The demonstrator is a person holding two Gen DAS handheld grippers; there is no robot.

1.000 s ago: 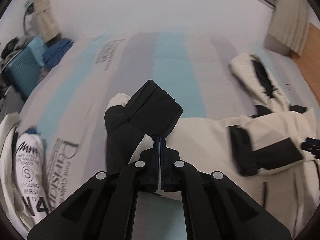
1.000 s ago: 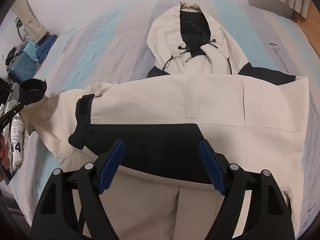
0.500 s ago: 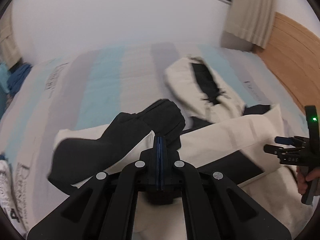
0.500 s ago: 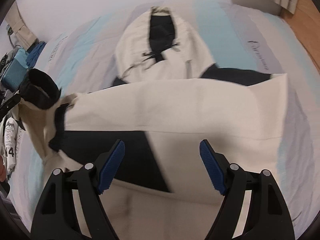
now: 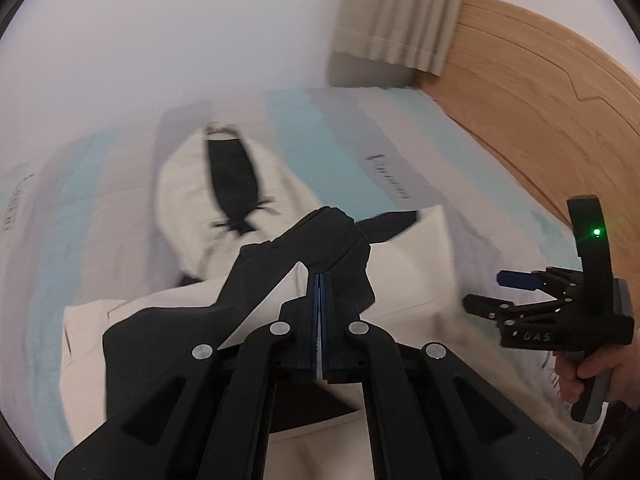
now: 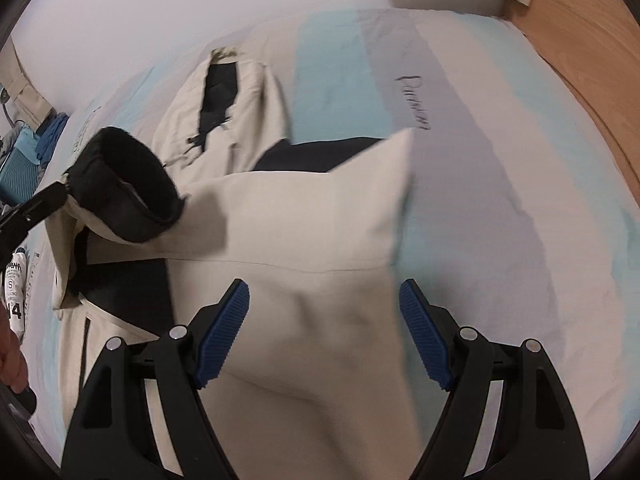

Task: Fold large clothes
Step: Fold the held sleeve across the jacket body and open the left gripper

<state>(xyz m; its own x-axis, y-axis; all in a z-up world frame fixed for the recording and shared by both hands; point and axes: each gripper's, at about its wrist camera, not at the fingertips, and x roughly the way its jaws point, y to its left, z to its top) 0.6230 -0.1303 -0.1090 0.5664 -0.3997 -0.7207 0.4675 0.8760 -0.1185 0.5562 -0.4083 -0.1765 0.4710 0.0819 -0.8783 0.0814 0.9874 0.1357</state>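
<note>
A cream and black hooded jacket lies spread on the striped bed, its hood toward the far wall. My left gripper is shut on the jacket's black sleeve cuff and holds it lifted over the jacket body; in the right wrist view that cuff hangs at the left. My right gripper stands open above the jacket's cream right part, nothing pinched between its blue pads. In the left wrist view the right gripper hovers at the right, held by a hand.
The bed has blue, grey and white stripes with printed lettering. A wooden headboard runs along the right. A curtain hangs in the far corner. Folded printed clothes and a blue case sit at the left edge.
My left gripper carried the black cuff from the bed's left side rightward across the jacket body, folding the sleeve over. The right gripper slid right along the jacket, still open.
</note>
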